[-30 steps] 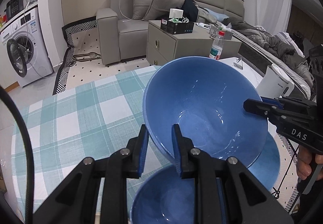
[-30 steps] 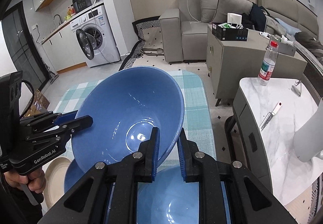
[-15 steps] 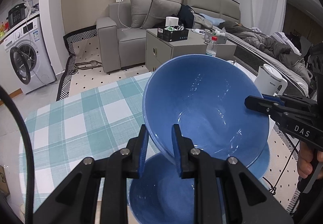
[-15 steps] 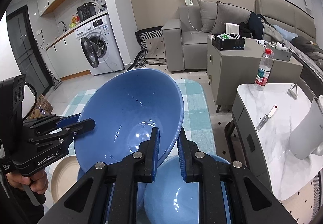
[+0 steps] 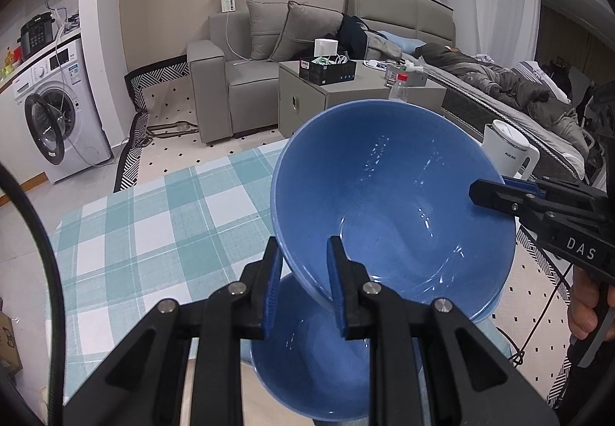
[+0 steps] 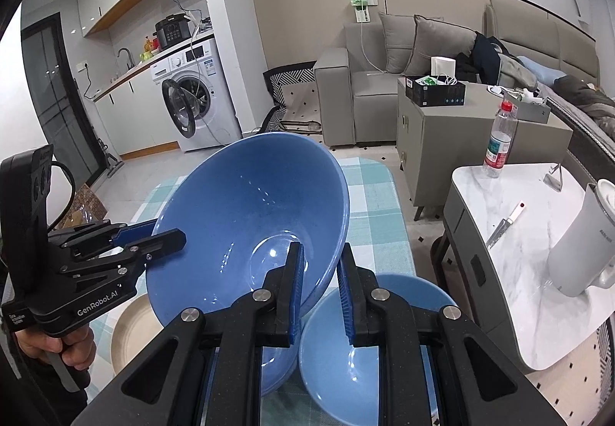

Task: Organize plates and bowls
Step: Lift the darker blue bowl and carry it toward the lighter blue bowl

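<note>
Pinching the rim of one big blue bowl (image 5: 392, 195) from opposite sides, both grippers hold it tilted in the air above the desk (image 5: 146, 234) with its teal check cloth. The left gripper (image 5: 303, 276) has its fingers (image 5: 273, 284) drawn close, one blue pad outside the wall and the other inside, with the near rim clamped between them. In the right wrist view the right gripper (image 6: 322, 284) does likewise on the other side of the rim: its fingers (image 6: 296, 287) are nearly together, with only the bowl's wall in the narrow gap.

Each gripper also shows in the other's camera. The right one comes in from the right edge of the left view, its tips meeting the far rim; the left one comes in from the left edge of the right view, and a hand (image 6: 57, 349) grips its handle.

The held bowl opens toward the cameras, its shiny inside catching the light. Below it on the desk sit a second blue bowl (image 5: 315, 360) and a paler blue bowl (image 6: 365, 349) close beside it, while a cream plate (image 6: 132, 330) lies just to their left in the right view. A side table (image 6: 511, 234) with a marble top stands to the right, carrying a white kettle (image 6: 580, 249).
</note>
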Motion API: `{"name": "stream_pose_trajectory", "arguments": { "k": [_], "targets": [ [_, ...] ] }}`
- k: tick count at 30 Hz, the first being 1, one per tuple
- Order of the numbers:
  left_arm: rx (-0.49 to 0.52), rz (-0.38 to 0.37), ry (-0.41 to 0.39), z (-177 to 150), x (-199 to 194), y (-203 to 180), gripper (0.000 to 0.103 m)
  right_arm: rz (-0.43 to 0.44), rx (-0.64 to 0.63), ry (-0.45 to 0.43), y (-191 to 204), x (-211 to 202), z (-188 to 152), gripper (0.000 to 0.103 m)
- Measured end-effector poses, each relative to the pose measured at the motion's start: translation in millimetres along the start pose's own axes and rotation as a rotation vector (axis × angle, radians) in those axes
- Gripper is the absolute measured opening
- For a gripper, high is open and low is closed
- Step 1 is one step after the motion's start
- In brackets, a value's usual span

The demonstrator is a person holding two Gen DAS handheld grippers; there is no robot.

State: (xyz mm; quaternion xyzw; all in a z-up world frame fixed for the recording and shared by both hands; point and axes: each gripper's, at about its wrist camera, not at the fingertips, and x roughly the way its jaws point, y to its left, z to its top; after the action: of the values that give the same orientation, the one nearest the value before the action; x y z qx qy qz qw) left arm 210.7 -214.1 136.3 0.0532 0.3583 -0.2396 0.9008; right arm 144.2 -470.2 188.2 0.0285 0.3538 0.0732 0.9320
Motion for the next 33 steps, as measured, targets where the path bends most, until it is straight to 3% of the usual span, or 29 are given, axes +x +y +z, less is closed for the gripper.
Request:
{"name": "stream_pose_trajectory", "arguments": {
  "k": [20,33],
  "targets": [
    [0.006,0.027,0.000,-25,-28,7,0.021,0.032,0.000,-0.026,36,-27,-31,0.019],
    [-0.016,0.047,0.034,-48,-28,22,0.022,0.057,-0.022,0.000,58,-20,-51,0.020]
  ]
}}
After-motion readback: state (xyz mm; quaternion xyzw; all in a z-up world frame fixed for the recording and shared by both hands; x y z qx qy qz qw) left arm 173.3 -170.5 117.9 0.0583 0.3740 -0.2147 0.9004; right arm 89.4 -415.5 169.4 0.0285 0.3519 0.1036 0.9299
